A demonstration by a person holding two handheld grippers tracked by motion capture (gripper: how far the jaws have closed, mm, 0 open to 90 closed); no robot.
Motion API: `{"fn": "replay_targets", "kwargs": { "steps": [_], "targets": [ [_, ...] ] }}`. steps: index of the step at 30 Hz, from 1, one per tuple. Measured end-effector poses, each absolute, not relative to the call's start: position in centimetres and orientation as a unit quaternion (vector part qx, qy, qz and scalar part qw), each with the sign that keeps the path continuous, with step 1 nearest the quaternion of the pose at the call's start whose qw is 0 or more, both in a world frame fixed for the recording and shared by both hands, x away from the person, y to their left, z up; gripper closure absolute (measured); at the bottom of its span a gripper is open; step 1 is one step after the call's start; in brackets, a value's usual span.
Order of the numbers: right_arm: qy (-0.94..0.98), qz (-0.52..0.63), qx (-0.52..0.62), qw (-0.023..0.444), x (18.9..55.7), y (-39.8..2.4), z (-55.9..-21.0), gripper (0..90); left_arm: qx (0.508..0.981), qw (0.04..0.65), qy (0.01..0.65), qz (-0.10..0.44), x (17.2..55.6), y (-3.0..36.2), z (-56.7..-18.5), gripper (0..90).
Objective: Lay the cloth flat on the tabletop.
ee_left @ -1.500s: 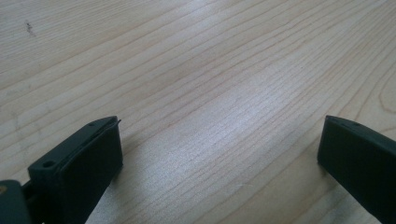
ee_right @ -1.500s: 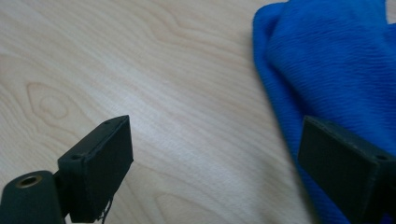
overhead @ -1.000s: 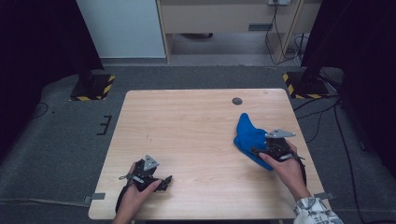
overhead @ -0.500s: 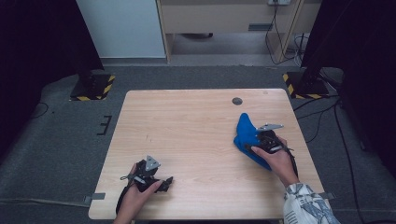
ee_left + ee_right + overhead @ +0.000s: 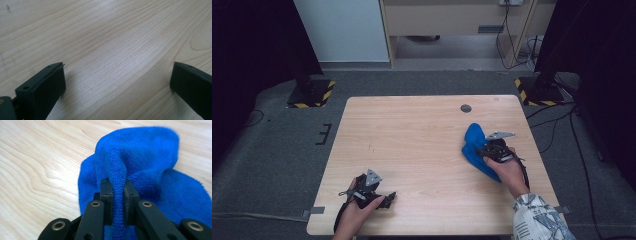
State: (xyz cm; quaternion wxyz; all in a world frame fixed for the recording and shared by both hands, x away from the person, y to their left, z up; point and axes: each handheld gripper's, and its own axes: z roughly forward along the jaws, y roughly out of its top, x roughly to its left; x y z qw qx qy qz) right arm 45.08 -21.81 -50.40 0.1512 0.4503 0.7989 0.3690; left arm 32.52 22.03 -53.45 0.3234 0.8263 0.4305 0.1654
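Observation:
A blue microfibre cloth [image 5: 476, 146] lies bunched on the right side of the wooden table [image 5: 422, 135]. My right gripper [image 5: 484, 149] sits on it; its jaws have just been closing, and in the right gripper view a raised fold of the blue cloth [image 5: 140, 157] is pinched between the two pads of the right gripper [image 5: 118, 191]. My left gripper [image 5: 384, 199] rests near the table's front left edge. In the left gripper view the left gripper [image 5: 117, 82] stands open over bare wood, nothing between its jaws.
A small dark round hole or grommet [image 5: 466, 108] marks the table's far right part. Black stands with yellow-striped bases [image 5: 311, 93] flank the table on the grey floor. A cabinet [image 5: 452, 20] stands beyond the far edge.
The right hand slid a little left and down onto the blue cloth, and its jaws closed on a fold of it. The left hand has not moved.

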Motion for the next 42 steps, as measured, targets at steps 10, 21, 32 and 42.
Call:
{"fn": "replay_targets", "kwargs": {
  "steps": [10,21,32,42],
  "targets": [
    [0.792,0.403,0.424,0.174,41.8,-19.3,-47.5,81.7,0.824,0.33,0.428,0.169,32.3,22.1,-53.6,0.0],
    [0.801,0.429,0.389,0.156,41.8,-14.5,-46.1,81.2,0.827,0.33,0.424,0.167,32.4,22.2,-53.6,0.0],
    [0.812,0.445,0.356,0.124,40.2,-10.1,-46.1,79.0,0.826,0.33,0.425,0.167,32.4,22.1,-53.6,0.0],
    [0.844,0.427,0.311,0.098,38.6,-5.6,-48.2,77.3,0.825,0.332,0.425,0.169,32.4,22.1,-53.6,0.0]
  ]
}}
